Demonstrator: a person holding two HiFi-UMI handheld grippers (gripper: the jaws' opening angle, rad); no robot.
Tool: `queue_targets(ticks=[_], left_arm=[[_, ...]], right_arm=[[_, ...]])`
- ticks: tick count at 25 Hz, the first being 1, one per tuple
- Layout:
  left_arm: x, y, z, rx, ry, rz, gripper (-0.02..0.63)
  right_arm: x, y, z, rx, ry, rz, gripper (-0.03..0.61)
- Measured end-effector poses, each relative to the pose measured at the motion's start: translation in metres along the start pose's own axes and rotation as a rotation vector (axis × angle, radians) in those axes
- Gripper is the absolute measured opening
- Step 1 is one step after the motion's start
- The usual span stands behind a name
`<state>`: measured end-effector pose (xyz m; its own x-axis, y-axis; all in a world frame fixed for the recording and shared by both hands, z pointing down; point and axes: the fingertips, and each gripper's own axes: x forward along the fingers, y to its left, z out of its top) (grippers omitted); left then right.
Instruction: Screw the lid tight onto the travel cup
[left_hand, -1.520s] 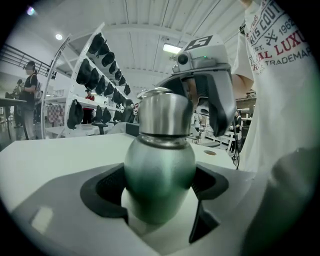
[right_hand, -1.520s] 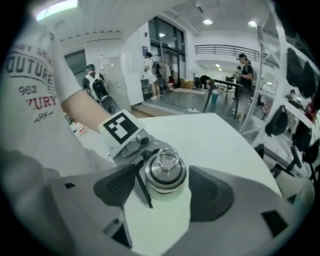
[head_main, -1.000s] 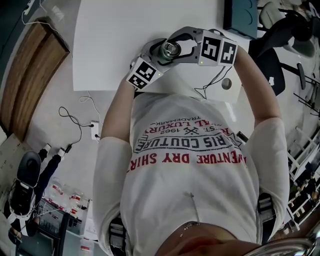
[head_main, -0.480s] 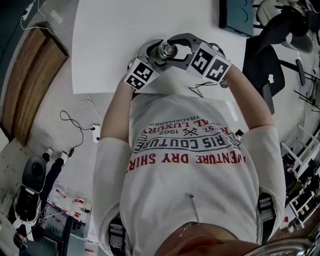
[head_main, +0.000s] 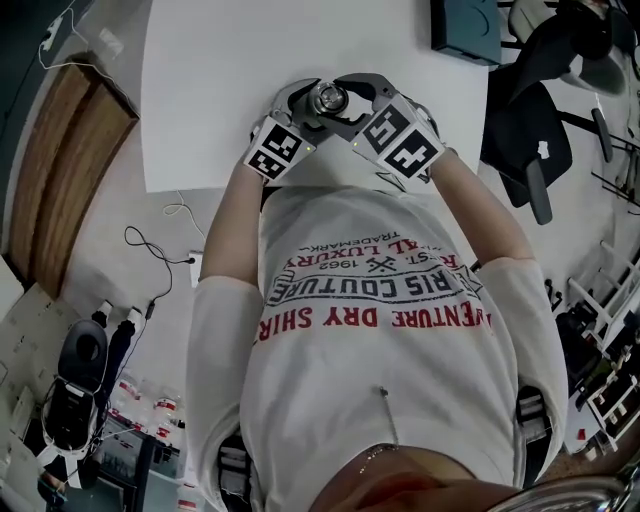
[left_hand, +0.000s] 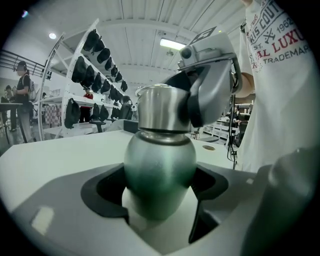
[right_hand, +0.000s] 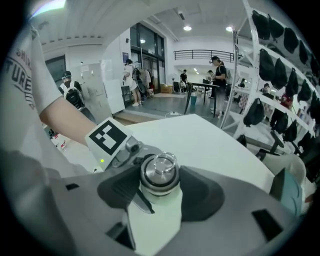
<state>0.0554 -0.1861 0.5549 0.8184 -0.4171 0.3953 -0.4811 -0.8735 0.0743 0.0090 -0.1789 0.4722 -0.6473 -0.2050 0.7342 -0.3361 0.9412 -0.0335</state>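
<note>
**Two Grippers Close on Travel Cup at Table's Near Edge**

A loose cable (head_main: 150, 250) trails over the floor at the far left, beside the white table (head_main: 230, 80) that fills the top of the head view. The person, in a white printed T-shirt (head_main: 380, 330), holds both tools together over the table's near edge.

The left gripper (head_main: 300, 112), with its marker cube turned towards the camera, comes in from the left. Its own view shows the jaws pinching the rounded, green-tinted steel body of the travel cup (left_hand: 159, 170), with a dark pad pressed against each side. The cup stands upright in that view. Whether its base touches the table cannot be told.

The cup's lid (right_hand: 159, 172) is a steel cap with a clear knob on top, and it sits on the cup's neck. The right gripper (head_main: 352, 92) reaches in from the right and above. Its jaws are spread wide but closed on the lid, and both pads touch the lid's rim in the right gripper view.

Further right, a dark box (head_main: 465, 25) sits on the table's far corner, and a black chair (head_main: 530, 130) stands just beyond the table's edge. A rack (left_hand: 95, 55) hung with black caps stands in the hall behind.
</note>
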Motion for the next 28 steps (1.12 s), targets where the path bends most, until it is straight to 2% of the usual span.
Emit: queue_targets(ticks=[3,6,8,14,18,22,28], left_arm=[[-0.001,0.000,0.001,-0.002,0.002,0.004,0.390],[-0.001,0.000,0.000,-0.002,0.002,0.004,0.388],[0.000,0.000,0.000,-0.001,0.003,0.004,0.389],[0.002,-0.001,0.000,0.000,0.005,0.002,0.390],[0.002,-0.001,0.001,0.002,0.006,0.003,0.388],[0.000,0.000,0.000,0.003,0.007,0.003,0.388],[-0.001,0.000,0.000,0.003,0.008,0.001,0.388]], right_arm=[[-0.003,0.004,-0.001,-0.087,-0.036,0.095,0.258],[-0.008,0.012,-0.010,-0.275,0.002,0.223,0.270],[-0.011,0.011,-0.012,-0.359,0.020,0.287,0.272],[-0.011,0.010,-0.001,-0.369,0.001,0.441,0.272],[-0.007,0.011,-0.003,-0.415,0.009,0.454,0.261],[-0.004,0.009,-0.002,-0.330,0.047,0.402,0.252],[-0.004,0.006,0.000,-0.189,0.066,0.259,0.250]])
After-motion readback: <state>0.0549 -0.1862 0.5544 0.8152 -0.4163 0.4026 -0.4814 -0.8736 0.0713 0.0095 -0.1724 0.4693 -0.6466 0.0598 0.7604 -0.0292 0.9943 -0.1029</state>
